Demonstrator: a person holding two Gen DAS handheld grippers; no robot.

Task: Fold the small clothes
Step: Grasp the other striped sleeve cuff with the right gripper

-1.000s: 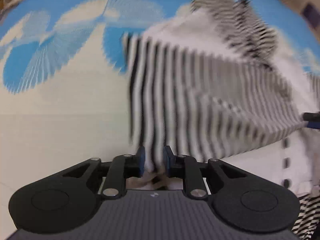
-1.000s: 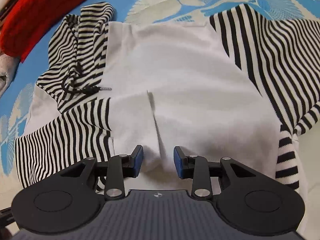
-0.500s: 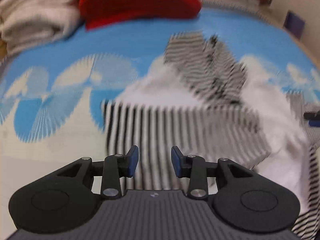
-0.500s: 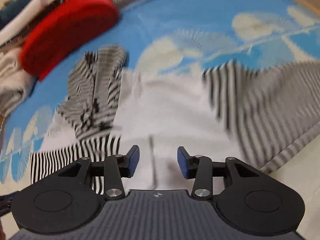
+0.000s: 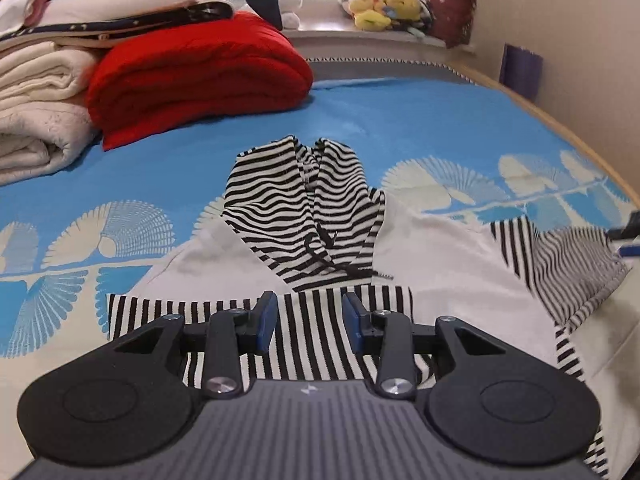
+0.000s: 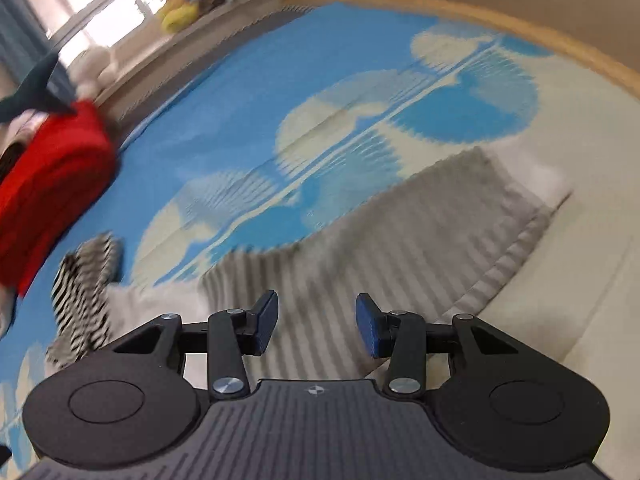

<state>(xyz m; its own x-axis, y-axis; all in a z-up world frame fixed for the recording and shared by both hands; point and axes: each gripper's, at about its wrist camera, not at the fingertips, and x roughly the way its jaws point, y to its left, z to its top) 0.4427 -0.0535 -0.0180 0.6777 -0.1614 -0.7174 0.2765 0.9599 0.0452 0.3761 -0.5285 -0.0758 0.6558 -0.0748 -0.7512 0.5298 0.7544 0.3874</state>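
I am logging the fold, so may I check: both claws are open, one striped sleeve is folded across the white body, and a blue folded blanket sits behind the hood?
Not quite: the left wrist view shows the folded blanket is red. The rest holds: left claw and right claw are open, and a striped sleeve lies across the white body, below the hood.

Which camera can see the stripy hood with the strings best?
The left wrist view. There the striped hood lies sharp and whole in the middle, folded down onto the white body of the hoodie, drawstrings showing. The right wrist view catches the hood only as a blurry patch at its left edge.
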